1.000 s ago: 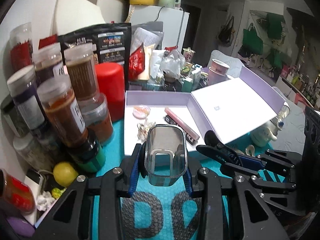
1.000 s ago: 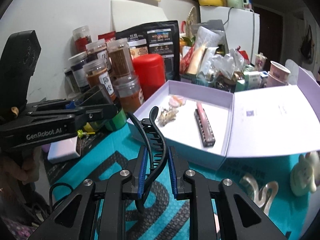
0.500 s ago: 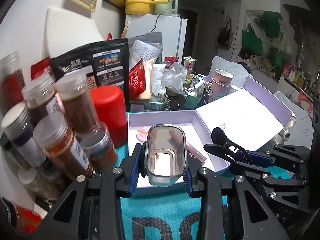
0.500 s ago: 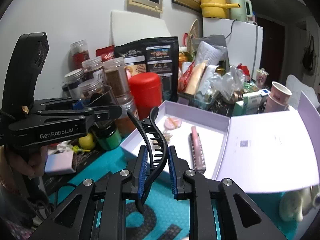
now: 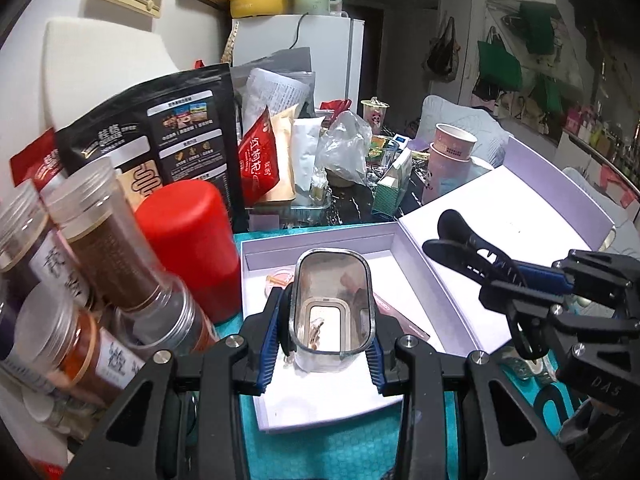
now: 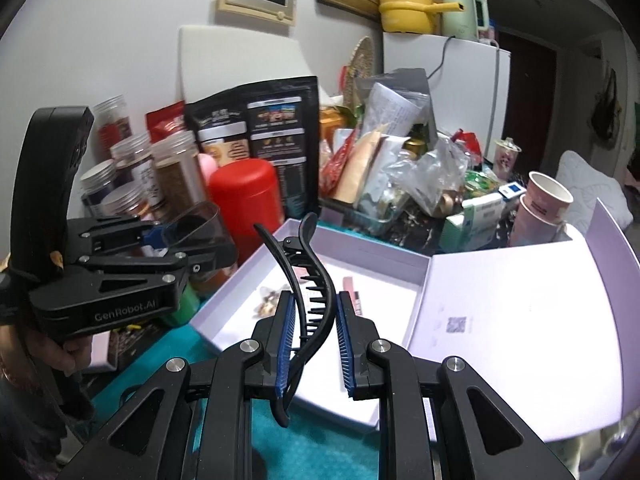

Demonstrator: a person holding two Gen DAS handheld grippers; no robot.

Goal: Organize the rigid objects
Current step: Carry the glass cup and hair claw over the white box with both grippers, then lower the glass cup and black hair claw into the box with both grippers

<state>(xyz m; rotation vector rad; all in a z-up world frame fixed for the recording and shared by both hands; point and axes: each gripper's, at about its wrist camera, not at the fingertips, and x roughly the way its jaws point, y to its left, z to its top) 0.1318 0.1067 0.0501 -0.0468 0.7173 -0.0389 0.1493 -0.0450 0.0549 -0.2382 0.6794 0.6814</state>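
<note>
Your left gripper [image 5: 331, 354] is clamped on a clear cup [image 5: 331, 320] above the near end of the open lilac box [image 6: 376, 258], and your right gripper [image 6: 310, 344] pinches a black hair clip [image 6: 310, 280] over it too. Spice jars [image 5: 100, 264] and a red canister [image 5: 188, 248] crowd the box's left side, snack bags [image 5: 256, 160] and paper cups [image 5: 452, 156] behind. The cup hides part of the pink stick [image 6: 354, 292] and trinkets [image 6: 268, 300] inside.

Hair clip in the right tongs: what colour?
Black hair clip, all over; clearest in the right wrist view.
</note>
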